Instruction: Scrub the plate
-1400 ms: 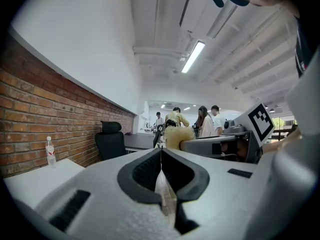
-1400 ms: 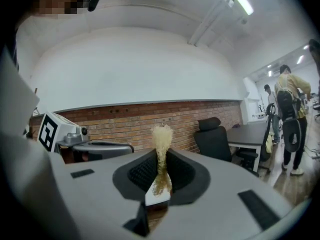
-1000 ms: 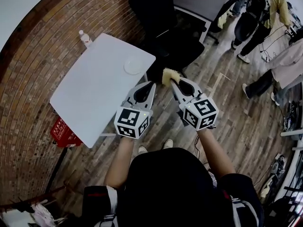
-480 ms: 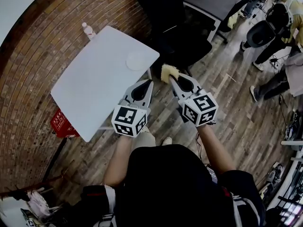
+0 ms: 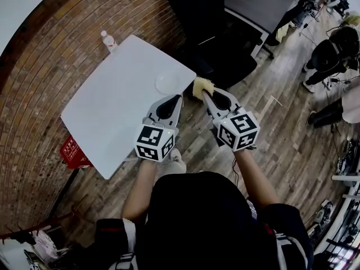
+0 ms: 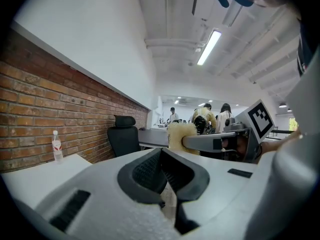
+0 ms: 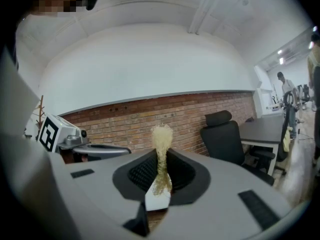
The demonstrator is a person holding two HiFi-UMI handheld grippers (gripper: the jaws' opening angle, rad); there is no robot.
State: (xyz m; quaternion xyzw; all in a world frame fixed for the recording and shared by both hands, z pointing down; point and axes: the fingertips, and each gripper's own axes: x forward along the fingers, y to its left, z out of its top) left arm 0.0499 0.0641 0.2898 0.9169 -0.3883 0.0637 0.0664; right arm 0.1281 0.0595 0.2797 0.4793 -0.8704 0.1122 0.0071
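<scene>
Head view, right gripper (image 5: 205,94) fingers clamped on yellow sponge (image 5: 201,86), left gripper (image 5: 179,99) fingers pressed together, white plate (image 5: 167,84) on table (image 5: 112,111).

Smooth matt white table (image 5: 112,106), rough brick wall (image 5: 45,77), wood-plank floor (image 5: 281,134), fuzzy sponge (image 5: 202,87)

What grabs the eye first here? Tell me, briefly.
Two grippers dominate the middle of the head view: the right gripper clamps a yellow sponge, and the left gripper is shut on nothing. Just beyond them, a white plate lies near the corner of a white table.
</scene>
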